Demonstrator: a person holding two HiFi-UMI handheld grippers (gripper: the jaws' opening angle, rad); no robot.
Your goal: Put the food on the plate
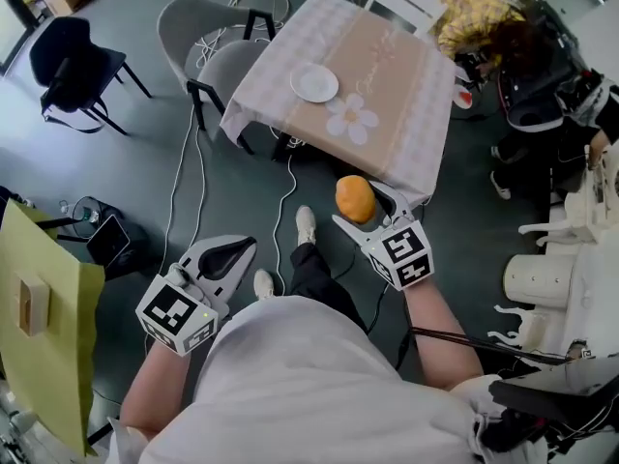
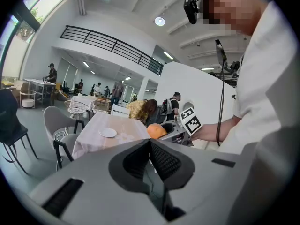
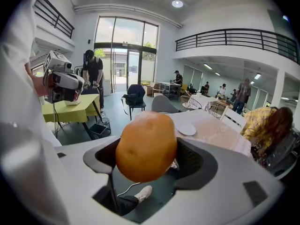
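right gripper (image 1: 360, 206): jaws part-way apart and clamped on the flanks of a round, smooth-skinned orange food item (image 3: 146, 146), probably a fruit. the right gripper view shows the pads meeting it low down, with most of the ball standing proud above them. the gripper is tilted jaws-up, so the food sits cradled as well as pinched. judged sensible for a round thing that could squirt out of a flat-padded grip.

left gripper (image 1: 242, 247): jaws pressed together, nothing between them (confirmed in the left gripper view). it is held low at the person's left side, clear of the carry. one gripper looks enough for this load, so it is probably parked.

target: small round white plate (image 1: 314, 83), empty. it lies on a square table under a pale pink checked cloth with a beige runner (image 1: 401, 75), just beside a white flower-shaped mat (image 1: 351, 117).

position: the food is in the air over bare floor, short of the table's near edge and well apart from the plate.

step in hand, as judged: transport; the placing is not yet done.

next move calls for: closing on the table and centring the food over the plate. it should be lowered to contact before the jaws are released, since a ball freed high on a shallow plate may roll off.
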